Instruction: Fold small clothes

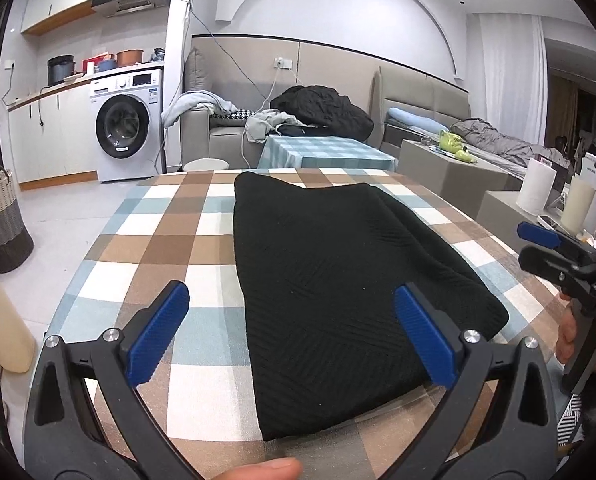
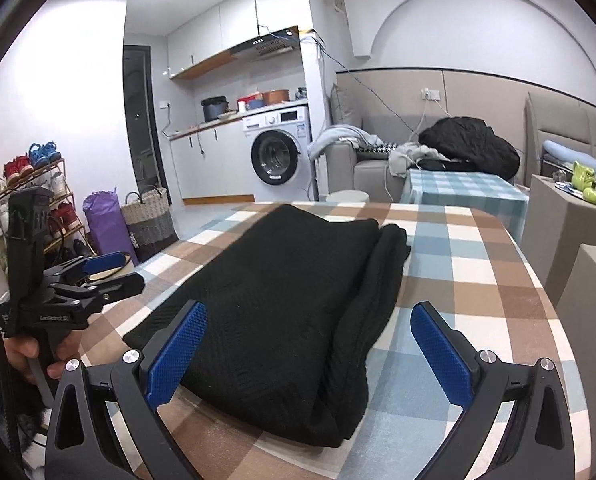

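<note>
Table with checked brown, white and blue cloth (image 1: 146,256) takes up most of both views. On its middle lies a black knit garment (image 1: 329,280), probably a small sweater, already doubled into a long rectangle running away from the person; folded layers stack up along its right side (image 2: 385,280).

Left gripper (image 1: 292,334) hovers above the near end of the garment, jaws wide apart, nothing between them. Its right blue pad (image 1: 425,340) sits over the fabric, its left pad over bare tablecloth. Right gripper (image 2: 309,350) is also spread wide and empty, over the near right corner area; whether either touches the cloth, can't tell.

Handling guess: soft, limp, thickish rib knit, light, not slippery, not fragile. Will sag and drag if lifted by one point. Stacked layers may slide apart. Best grab looks like the two near corners, pinching through all layers, one tong each, then carry the near edge to the far edge.
</note>
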